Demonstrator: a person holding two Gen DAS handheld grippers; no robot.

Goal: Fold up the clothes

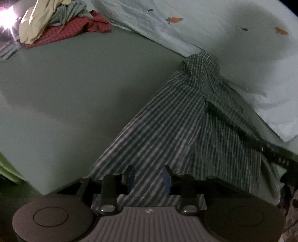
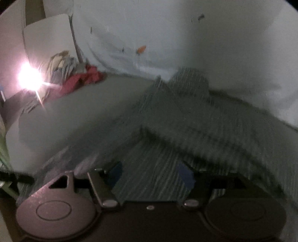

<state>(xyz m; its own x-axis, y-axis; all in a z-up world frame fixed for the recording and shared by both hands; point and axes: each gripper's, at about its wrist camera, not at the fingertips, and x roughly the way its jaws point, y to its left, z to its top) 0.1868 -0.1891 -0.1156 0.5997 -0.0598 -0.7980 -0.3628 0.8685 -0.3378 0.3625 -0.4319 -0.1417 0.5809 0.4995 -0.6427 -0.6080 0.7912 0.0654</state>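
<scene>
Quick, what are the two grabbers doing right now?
Left gripper: open, over the dark green-and-white striped cotton shirt, gripping nothing.
Right gripper: open, above that shirt, empty.

Bare bed sheet [image 1: 74, 89] is lying open to the left of the striped shirt [image 1: 167, 134]. A clothes pile [image 1: 55, 24] is crowding the far left corner, and a carrot-print quilt [image 1: 232, 37] is walling off the far right

I see checked shirt [image 1: 178, 126]: dark green-grey with pale stripes, finer check at collar end. Bed surface [image 1: 78, 89] plain grey-green. Sheet [image 1: 214, 35] behind pale blue-white, printed with small orange carrots. Far pile: cream garment [image 1: 35, 24], grey-green piece [image 1: 74, 9], red checked cloth [image 1: 74, 29]. Pads on left gripper [image 1: 149, 178] blue, body dark; right gripper [image 2: 150, 174] pads blue too, housing looks pinkish-grey on one side in glare.
</scene>
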